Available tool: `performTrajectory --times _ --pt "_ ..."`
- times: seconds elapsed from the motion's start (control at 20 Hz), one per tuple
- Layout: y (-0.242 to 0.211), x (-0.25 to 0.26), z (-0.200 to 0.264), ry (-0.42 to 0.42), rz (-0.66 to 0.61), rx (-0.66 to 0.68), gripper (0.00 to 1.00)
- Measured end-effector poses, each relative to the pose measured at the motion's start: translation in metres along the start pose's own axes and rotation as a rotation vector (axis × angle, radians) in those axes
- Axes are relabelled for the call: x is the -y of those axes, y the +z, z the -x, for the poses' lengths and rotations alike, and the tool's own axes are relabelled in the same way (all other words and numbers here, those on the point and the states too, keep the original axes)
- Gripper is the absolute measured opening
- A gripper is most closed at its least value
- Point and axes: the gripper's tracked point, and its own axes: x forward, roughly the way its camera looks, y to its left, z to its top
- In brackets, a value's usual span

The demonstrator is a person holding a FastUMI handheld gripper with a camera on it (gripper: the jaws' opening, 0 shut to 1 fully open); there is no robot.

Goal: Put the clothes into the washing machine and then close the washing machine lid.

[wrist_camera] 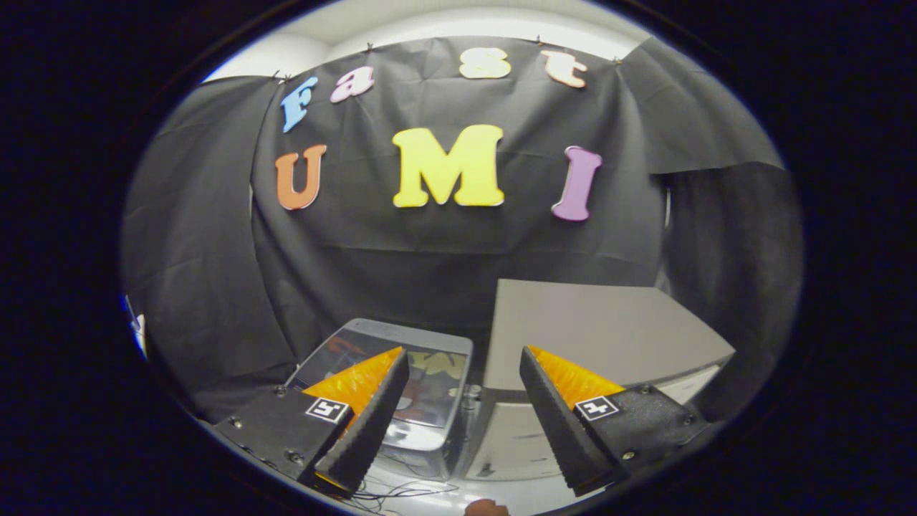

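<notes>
My gripper (464,351) is open, held above the table with nothing between its fingers. Below and just beyond the left finger stands a small grey washing machine (430,437). Its glossy dark lid (437,380) faces up, mirrors the wall, and seems to lie down flat on the machine. Part of the lid is hidden behind the left finger. A small reddish-brown thing (486,509) peeks in below the fingers, close to me; I cannot tell whether it is clothing.
A grey box-like cabinet (594,330) with a flat top stands right of the washing machine, behind the right finger, with a narrow gap between the two. Thin dark wires (401,493) lie on the pale table in front of the machine. Black cloth walls close the back and sides.
</notes>
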Motion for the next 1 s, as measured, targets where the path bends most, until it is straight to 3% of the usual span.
performTrajectory --times 0.2,0.4,0.7,1.0 --pt "-0.014 0.055 0.04 -0.081 0.012 0.013 1.0" --pt "-0.027 0.079 0.068 -0.123 -0.005 0.025 1.0" --pt "-0.029 0.087 0.1 -0.116 -0.002 0.055 1.0" --pt "-0.029 0.088 0.103 -0.11 -0.008 0.062 1.0"
